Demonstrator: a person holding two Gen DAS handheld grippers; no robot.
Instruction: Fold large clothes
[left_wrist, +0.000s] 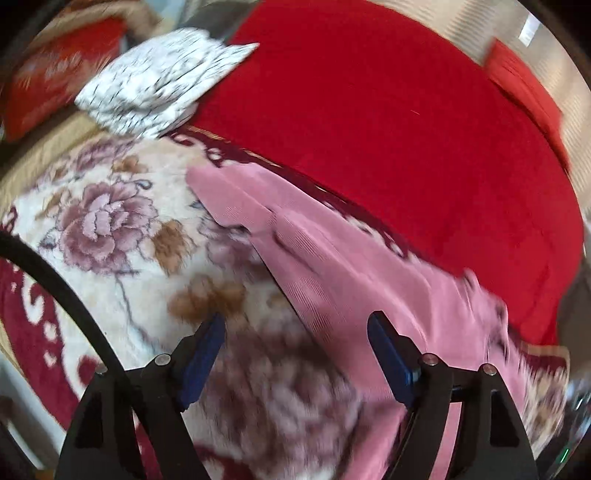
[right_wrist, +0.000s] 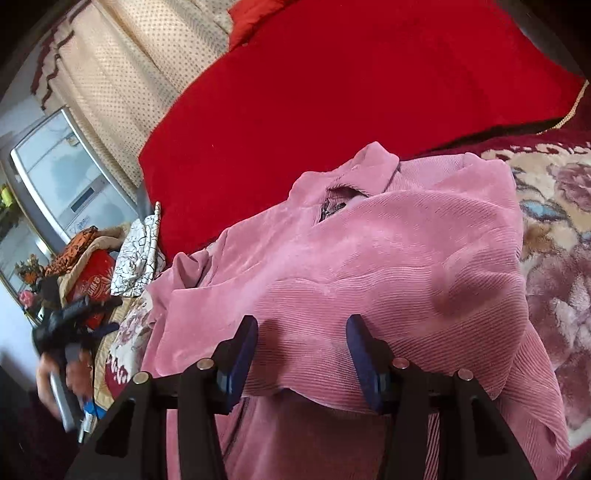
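Floral blanket (left_wrist: 110, 229) and red cover (right_wrist: 332, 92) spread beneath your pink jacket (right_wrist: 369, 251); left claw (left_wrist: 295, 354) and right claw (right_wrist: 303, 350) both gape, holding nothing.

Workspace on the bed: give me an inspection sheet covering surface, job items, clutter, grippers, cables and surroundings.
Surface: floral blanket beside a red cover on the bed.
Job's things: pink corduroy jacket lying rumpled on the blanket, collar toward the red cover, partly folded over itself.
Clutter: folded white patterned cloth at the red cover's edge; red cushion past it.
Grippers: left hand-held gripper open above the blanket, holding nothing; right hand-held gripper open over the jacket's hem, holding nothing.
Cables: one black cable arcs past the left gripper.
Surroundings: dotted curtain and a window beyond the bed.
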